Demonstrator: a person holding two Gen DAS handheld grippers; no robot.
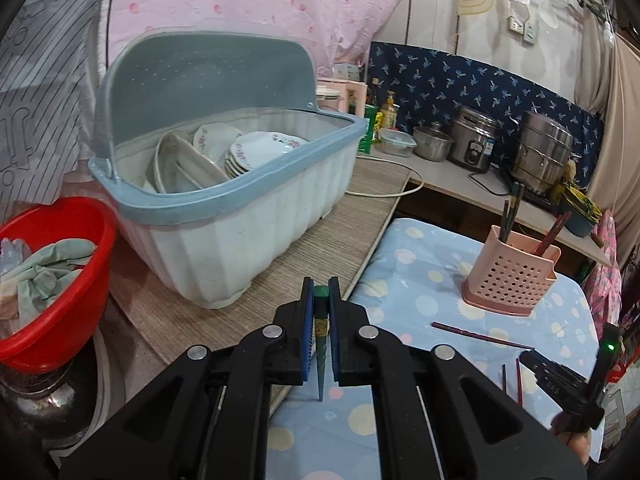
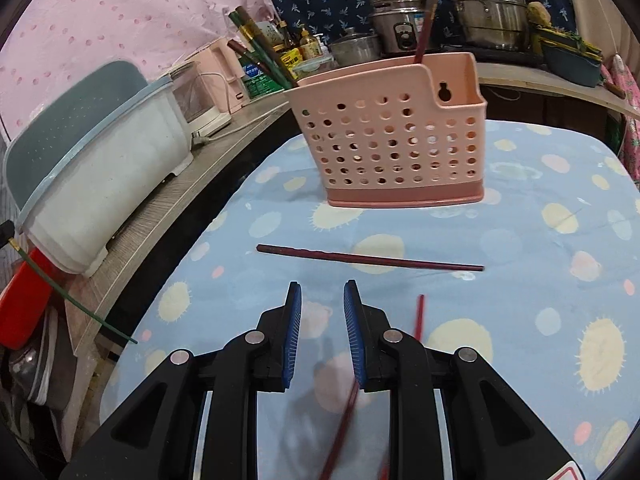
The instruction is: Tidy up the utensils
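Over on the left, the left gripper (image 1: 321,300) is clamped tight on a slim green chopstick with a gold band (image 1: 321,322), its thin tip pointing down toward the blue tablecloth with pale yellow sun and dot prints (image 1: 420,280). From the right wrist view, that same green stick slants in over the table's left edge. For a tidy drop I'd tip it nearly upright and line it over the rim of the pink perforated plastic utensil holder (image 2: 394,148), which stands well apart at the far side of the cloth and already has dark chopsticks leaning inside.

Moving right, a dark red chopstick (image 2: 368,258) lies flat across the cloth between the holder and the right gripper (image 2: 322,304). That gripper's blue pads stand a little apart with nothing pinched between them. A red chopstick (image 2: 418,316) lies just beside its right finger and passes under it, blurred lower down. To take it cleanly, I'd shift the fingers sideways to straddle it mid-length, then close; the thin stick could easily roll on the soft cloth.
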